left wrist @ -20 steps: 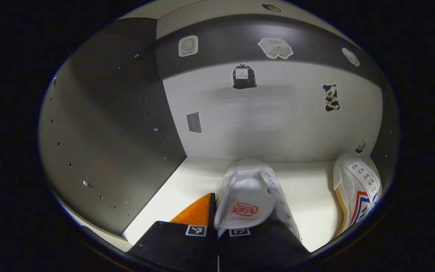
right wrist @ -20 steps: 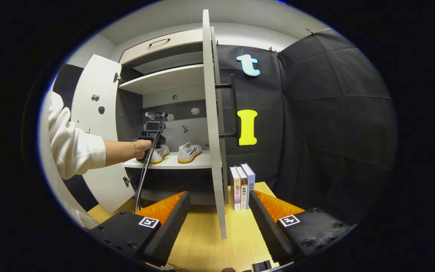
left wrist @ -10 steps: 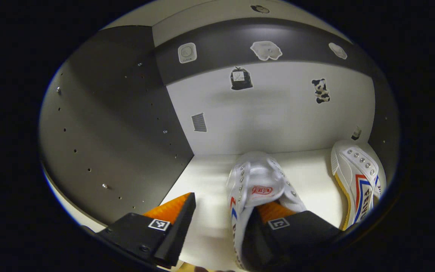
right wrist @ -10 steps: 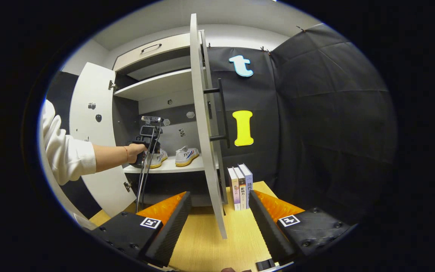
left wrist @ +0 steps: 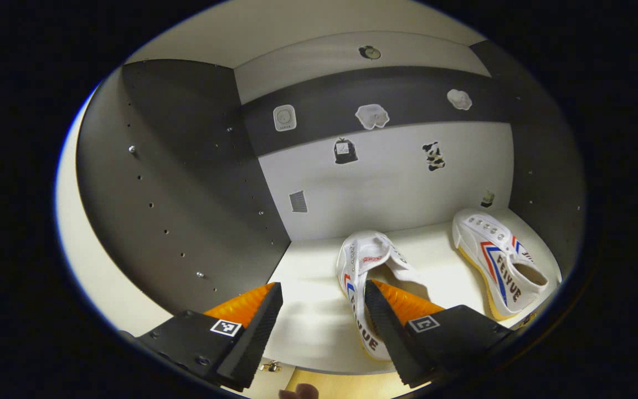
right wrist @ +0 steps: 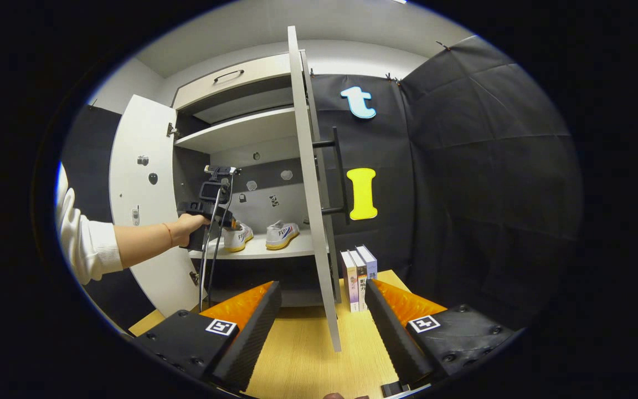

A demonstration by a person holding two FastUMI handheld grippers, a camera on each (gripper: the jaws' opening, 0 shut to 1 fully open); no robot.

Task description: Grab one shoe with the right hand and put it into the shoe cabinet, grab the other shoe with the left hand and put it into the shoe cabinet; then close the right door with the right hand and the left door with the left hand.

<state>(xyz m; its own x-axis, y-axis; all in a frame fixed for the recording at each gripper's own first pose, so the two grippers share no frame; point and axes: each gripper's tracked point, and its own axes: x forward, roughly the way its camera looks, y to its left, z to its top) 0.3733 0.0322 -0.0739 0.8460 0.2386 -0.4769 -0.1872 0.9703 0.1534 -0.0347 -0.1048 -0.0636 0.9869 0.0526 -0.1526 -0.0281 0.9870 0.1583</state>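
Observation:
Two white canvas shoes with red and blue stripes stand on the white cabinet shelf [left wrist: 308, 310]. In the left gripper view the nearer shoe [left wrist: 364, 271] lies just ahead of my right finger, and the other shoe [left wrist: 497, 259] sits at the far right. My left gripper [left wrist: 322, 310] is open at the shelf's front edge, holding nothing. In the right gripper view both shoes [right wrist: 238, 236] [right wrist: 282, 233] show on the shelf, with a hand holding the left gripper [right wrist: 202, 209] before them. My right gripper [right wrist: 322, 310] is open above the wooden table, the right door's edge [right wrist: 314, 188] straight ahead.
The left door [right wrist: 142, 188] stands open, and the right door has a black bar handle [right wrist: 339, 172]. Three upright books [right wrist: 359, 271] stand on the wooden table [right wrist: 302, 360] to the right of the cabinet. Stickers dot the cabinet's back wall [left wrist: 385, 183].
My left gripper opened, let go of the shoe and drew back toward the shelf's front edge. The shoe stays on the shelf. The right gripper shifted only slightly.

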